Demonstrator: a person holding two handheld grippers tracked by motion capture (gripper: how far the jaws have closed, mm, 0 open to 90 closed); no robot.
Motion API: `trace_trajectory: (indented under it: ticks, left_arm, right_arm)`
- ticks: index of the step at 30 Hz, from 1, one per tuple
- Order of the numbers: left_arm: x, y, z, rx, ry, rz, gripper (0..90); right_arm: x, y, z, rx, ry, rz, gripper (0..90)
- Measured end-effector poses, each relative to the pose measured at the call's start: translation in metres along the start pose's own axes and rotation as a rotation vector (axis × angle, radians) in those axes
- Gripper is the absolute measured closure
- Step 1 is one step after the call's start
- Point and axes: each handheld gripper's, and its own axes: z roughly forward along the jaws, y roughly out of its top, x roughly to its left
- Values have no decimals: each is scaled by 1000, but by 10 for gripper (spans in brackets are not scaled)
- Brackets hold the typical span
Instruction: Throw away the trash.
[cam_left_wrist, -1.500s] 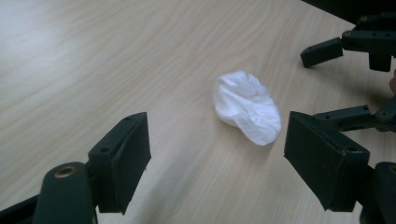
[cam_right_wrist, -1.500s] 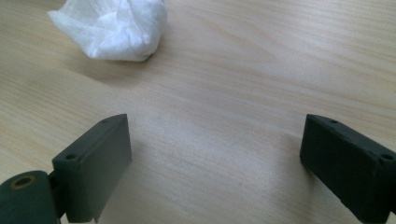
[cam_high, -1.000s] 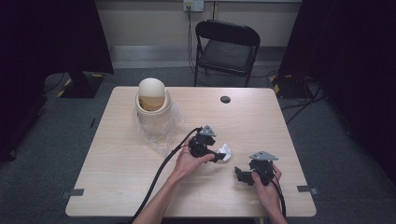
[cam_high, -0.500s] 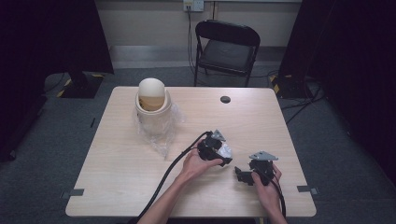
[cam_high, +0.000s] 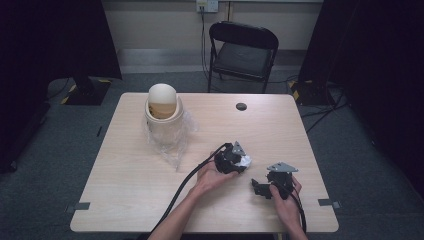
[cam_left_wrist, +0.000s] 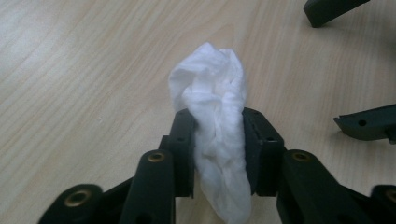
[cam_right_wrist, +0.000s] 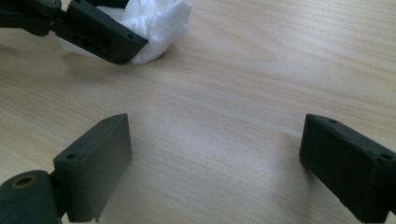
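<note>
A crumpled white tissue (cam_left_wrist: 210, 79) lies on the wooden table (cam_high: 130, 170), right of centre. My left gripper (cam_left_wrist: 217, 121) has just been closing and is shut on it, both pads pressing the tissue's sides. From above, the left gripper (cam_high: 239, 162) sits low over the tissue (cam_high: 245, 161), pointing right. My right gripper (cam_right_wrist: 217, 140) rests open on the table with bare wood between its fingers. It is a little to the right and nearer the front edge (cam_high: 260, 187). The right gripper view has the tissue (cam_right_wrist: 159, 18) at its top left.
A cream bin (cam_high: 162, 112) with a rounded swing lid and a clear plastic liner stands at the table's back left. A small black disc (cam_high: 241, 106) lies near the far edge. A black folding chair (cam_high: 243, 50) stands behind the table.
The left gripper slid right over the tissue and its jaws closed on it. The right gripper stayed where it was.
</note>
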Motion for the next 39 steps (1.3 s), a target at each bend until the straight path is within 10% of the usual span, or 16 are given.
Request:
trace_trajectory:
  ticks: [23, 39]
  left_arm:
    - [17, -9, -25, -120, -48, -138, 760]
    - [36, -25, -82, -186, 23, -168, 760]
  right_arm:
    - [0, 0, 0, 1, 1, 0, 84]
    - [0, 0, 0, 1, 1, 0, 84]
